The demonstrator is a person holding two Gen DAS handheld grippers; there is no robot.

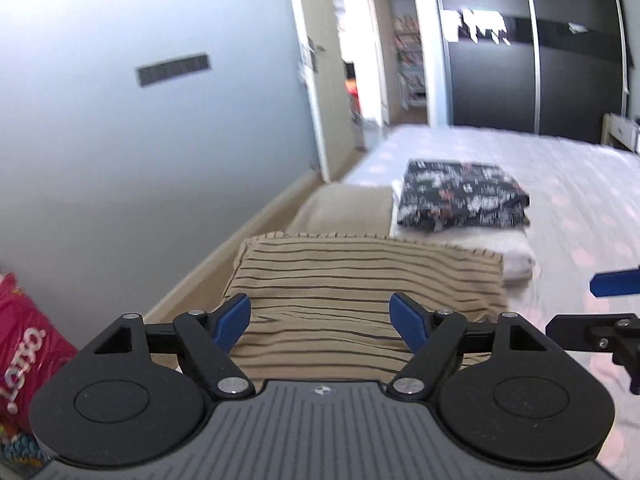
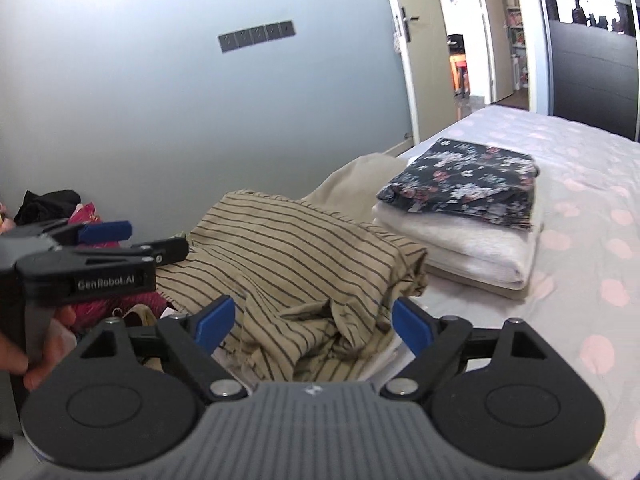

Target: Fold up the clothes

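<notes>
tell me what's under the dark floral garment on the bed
The dark floral garment lies on folded white cloth, with a thin beige layer beneath. Anything between those layers is covered.

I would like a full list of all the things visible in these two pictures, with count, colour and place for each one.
striped garment: one, beige with dark stripes, on the bed near the grippers, partly folded
floral garment: one, black with flowers, folded, on top of the stack
white folded items: at least two, white, under the floral garment
beige cloth: one, at the bed edge beyond the striped garment
bed cover: one, pale with pink dots
pink bag: one, beside the bed
wall switches: one grey row
wardrobe: one, dark
left hand-held gripper: one, black with blue pads, open, empty
right hand-held gripper: one, the same, open, empty
hand: one, holding the left handle
</notes>
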